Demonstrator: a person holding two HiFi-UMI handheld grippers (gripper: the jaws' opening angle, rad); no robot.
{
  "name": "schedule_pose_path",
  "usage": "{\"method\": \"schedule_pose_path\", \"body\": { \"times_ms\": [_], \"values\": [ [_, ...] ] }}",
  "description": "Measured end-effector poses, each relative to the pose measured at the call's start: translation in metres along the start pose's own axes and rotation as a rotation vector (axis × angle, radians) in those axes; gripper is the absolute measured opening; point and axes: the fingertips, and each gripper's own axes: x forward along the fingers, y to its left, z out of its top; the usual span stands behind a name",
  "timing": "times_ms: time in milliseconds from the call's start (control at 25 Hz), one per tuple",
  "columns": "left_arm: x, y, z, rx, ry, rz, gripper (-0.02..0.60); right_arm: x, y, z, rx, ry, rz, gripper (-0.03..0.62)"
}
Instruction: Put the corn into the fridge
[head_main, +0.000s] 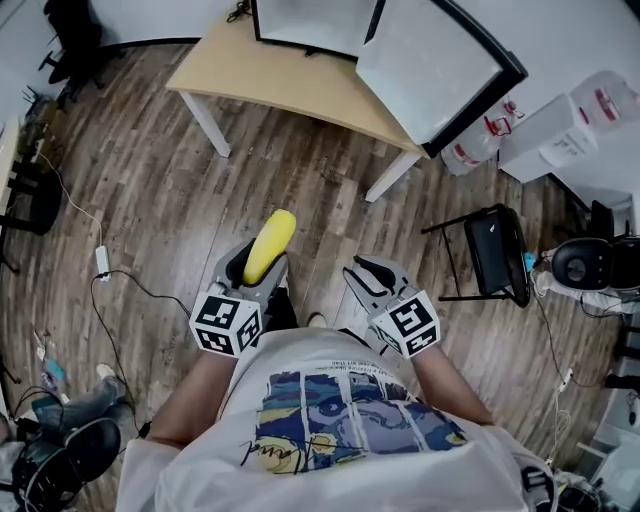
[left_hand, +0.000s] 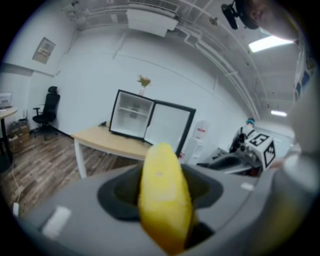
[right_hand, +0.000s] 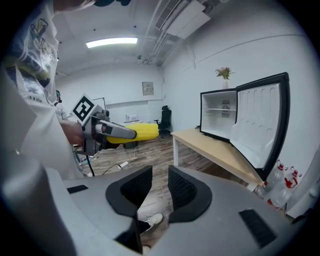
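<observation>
A yellow corn cob (head_main: 270, 245) sticks forward out of my left gripper (head_main: 258, 258), whose jaws are shut on it. In the left gripper view the corn (left_hand: 162, 195) fills the space between the grey jaws. My right gripper (head_main: 368, 272) is beside it, with a narrow gap between its black pads (right_hand: 182, 189) and nothing in it. The right gripper view shows the corn (right_hand: 140, 131) off to the left. The small black fridge (head_main: 300, 20) stands on a wooden table (head_main: 290, 85) ahead, its door (head_main: 435, 65) swung wide and its white shelves (left_hand: 131, 115) bare.
A black stool (head_main: 495, 250) stands on the floor at the right, with water bottles (head_main: 480, 140) and white boxes (head_main: 570, 125) beyond it. A cable with a power adapter (head_main: 103, 262) lies on the wood floor at the left. An office chair (left_hand: 47, 107) stands far left.
</observation>
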Motion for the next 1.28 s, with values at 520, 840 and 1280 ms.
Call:
{"method": "schedule_pose_path", "body": {
  "times_ms": [520,840,1280],
  "values": [
    [0.082,0.129,0.080,0.023,-0.005,-0.089,0.244,0.113,-0.059,0.096,-0.045,0.021,-0.094,0.035],
    [0.130,0.162,0.095,-0.019,0.031,-0.113,0.244,0.143,-0.087,0.108,0.013,0.062,-0.090,0.021],
    [0.231,0.179,0.156,0.003,0.012,-0.034,0.244,0.173,-0.198,0.139,0.035,0.005,-0.028,0.021]
  ]
}}
